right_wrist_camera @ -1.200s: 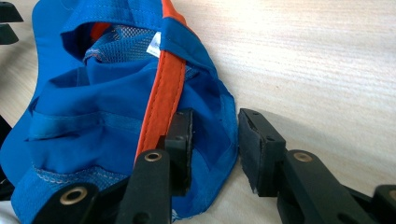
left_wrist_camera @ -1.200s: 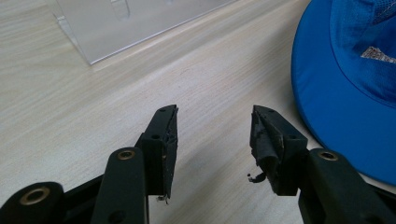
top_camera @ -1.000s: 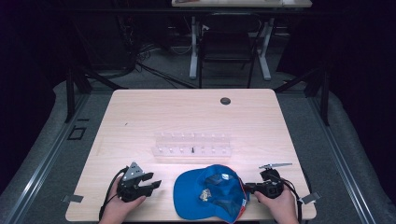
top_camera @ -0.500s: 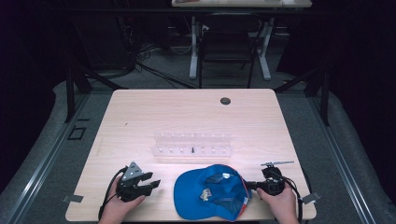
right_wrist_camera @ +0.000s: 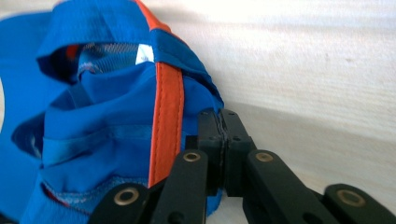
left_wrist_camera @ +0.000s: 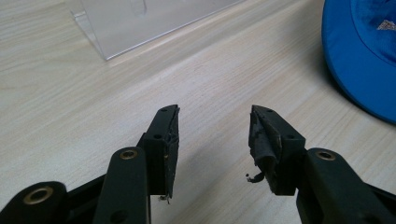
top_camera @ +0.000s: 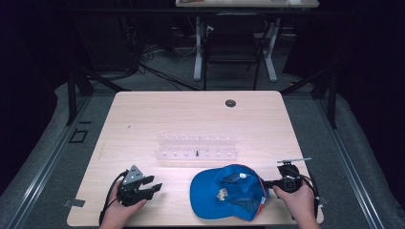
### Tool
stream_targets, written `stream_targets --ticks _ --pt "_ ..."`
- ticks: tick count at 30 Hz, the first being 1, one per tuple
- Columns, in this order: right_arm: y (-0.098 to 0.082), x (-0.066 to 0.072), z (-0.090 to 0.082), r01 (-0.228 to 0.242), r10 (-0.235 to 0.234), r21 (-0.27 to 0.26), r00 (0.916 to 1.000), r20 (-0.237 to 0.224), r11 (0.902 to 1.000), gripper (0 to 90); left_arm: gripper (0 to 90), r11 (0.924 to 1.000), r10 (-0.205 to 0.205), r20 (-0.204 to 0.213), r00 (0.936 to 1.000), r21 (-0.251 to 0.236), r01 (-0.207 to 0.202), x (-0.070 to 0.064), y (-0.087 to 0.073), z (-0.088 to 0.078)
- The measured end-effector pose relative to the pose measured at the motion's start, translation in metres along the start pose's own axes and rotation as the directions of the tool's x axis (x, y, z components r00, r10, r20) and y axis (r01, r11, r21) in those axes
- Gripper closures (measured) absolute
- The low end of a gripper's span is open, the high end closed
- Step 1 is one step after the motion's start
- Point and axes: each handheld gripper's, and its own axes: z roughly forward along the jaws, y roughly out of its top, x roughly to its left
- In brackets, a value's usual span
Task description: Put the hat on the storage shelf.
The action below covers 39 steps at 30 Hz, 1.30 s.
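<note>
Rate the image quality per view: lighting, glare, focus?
High view: table evenly lit, surroundings nearly black, clear rack faint against the wood. Left gripper view: fingers sharp, blue cap soft at the frame edge. Right gripper view: wood washed out by glare at top, cap fabric near the lens slightly blurred.

**Hidden / cut off / unclear**

High view: the right tongs (top_camera: 267, 183) tips are lost against the cap (top_camera: 228, 192) edge at 3 o'clock, so the pinch can't be read there. Small dark item in the clear rack (top_camera: 197, 147): too small to identify. Left gripper view: cap cut off at 2 o'clock, rack at 12. Right gripper view: fabric between the pads is hidden.
</note>
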Motion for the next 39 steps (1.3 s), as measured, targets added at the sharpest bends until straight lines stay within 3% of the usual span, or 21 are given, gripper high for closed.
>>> stream_targets --ticks 3,6,12,14,15,16,17,18,19,20,24,27,28,31,32,33,34,37,39 --pt "0.004 0.000 0.000 0.004 -0.005 0.046 1.0000 0.009 0.9989 83.4 53.5 1.0000 -0.005 -0.013 0.9999 -0.005 0.005 -0.001 0.000 0.000" --pt "0.012 0.001 0.002 0.045 -0.049 0.121 0.9983 0.031 0.9917 78.6 53.5 1.0000 0.001 -0.013 0.9999 -0.004 -0.001 -0.001 0.000 0.000" --pt "0.021 0.007 0.004 0.065 -0.076 0.185 0.9958 0.051 0.9806 73.9 53.4 1.0000 0.001 -0.021 0.9998 -0.007 -0.001 -0.001 -0.001 0.001" --pt "0.024 0.011 0.007 0.070 -0.085 0.200 0.9941 0.067 0.9773 72.8 53.5 1.0000 0.001 -0.001 1.0000 -0.001 -0.001 0.001 -0.001 0.001" --pt "0.027 0.011 0.006 0.096 -0.116 0.236 0.9906 0.073 0.9671 72.7 53.5 1.0000 -0.001 -0.001 1.0000 -0.002 0.001 0.001 -0.001 0.001" --pt "0.026 0.013 0.008 0.077 -0.096 0.218 0.9925 0.077 0.9729 72.6 53.4 1.0000 -0.001 -0.002 1.0000 -0.001 0.001 0.000 -0.001 0.000" --pt "0.027 0.015 0.010 0.080 -0.101 0.227 0.9916 0.081 0.9705 72.6 53.5 1.0000 0.000 -0.001 1.0000 0.000 0.000 0.001 -0.001 0.000" --pt "0.030 0.016 0.009 0.104 -0.132 0.266 0.9871 0.091 0.9583 72.6 53.5 1.0000 -0.001 -0.001 1.0000 -0.004 0.001 0.001 -0.001 0.000" --pt "0.029 0.019 0.012 0.086 -0.114 0.244 0.9880 0.104 0.9658 73.2 53.4 1.0000 -0.001 0.000 1.0000 -0.003 0.001 0.001 -0.001 0.000" --pt "0.030 0.020 0.012 0.099 -0.131 0.267 0.9860 0.104 0.9586 73.7 53.5 1.0000 -0.002 -0.002 1.0000 -0.003 0.002 0.000 -0.001 0.000" --pt "0.033 0.026 0.018 0.077 -0.122 0.296 0.9831 0.137 0.9522 81.2 53.5 1.0000 0.002 -0.022 0.9997 -0.005 -0.002 -0.001 -0.001 0.000" --pt "0.034 0.026 0.019 0.072 -0.123 0.322 0.9823 0.142 0.9441 86.5 53.4 1.0000 0.007 -0.004 1.0000 0.004 -0.007 0.000 0.000 0.000" --pt "0.034 0.026 0.020 0.054 -0.101 0.311 0.9854 0.137 0.9488 87.6 53.5 1.0000 0.005 -0.024 0.9997 -0.002 -0.005 -0.001 -0.001 0.001" --pt "0.036 0.026 0.019 0.030 -0.071 0.301 0.9892 0.128 0.9531 89.0 53.5 1.0000 0.002 -0.011 0.9999 -0.003 -0.003 0.000 -0.001 0.001" --pt "0.037 0.027 0.017 0.031 -0.075 0.311 0.9885 0.131 0.9499 89.2 53.5 1.0000 0.005 -0.006 1.0000 0.004 -0.004 0.000 -0.001 0.000" --pt "0.041 0.027 0.013 0.043 -0.092 0.340 0.9869 0.132 0.9396 89.4 53.5 1.0000 0.006 -0.007 1.0000 0.005 -0.006 0.000 -0.001 0.000" --pt "0.043 0.030 0.009 0.022 -0.068 0.319 0.9887 0.133 0.9476 89.5 53.5 1.0000 0.007 -0.007 1.0000 0.005 -0.007 0.001 -0.001 0.000" --pt "0.048 0.033 0.003 0.030 -0.077 0.329 0.9888 0.128 0.9438 89.5 53.5 1.0000 0.005 -0.026 0.9996 -0.003 -0.005 -0.001 -0.001 0.001" --pt "0.051 0.036 -0.002 0.019 -0.061 0.316 0.9905 0.123 0.9486 89.6 53.5 1.0000 0.004 -0.026 0.9996 -0.003 -0.004 -0.001 -0.001 0.000"
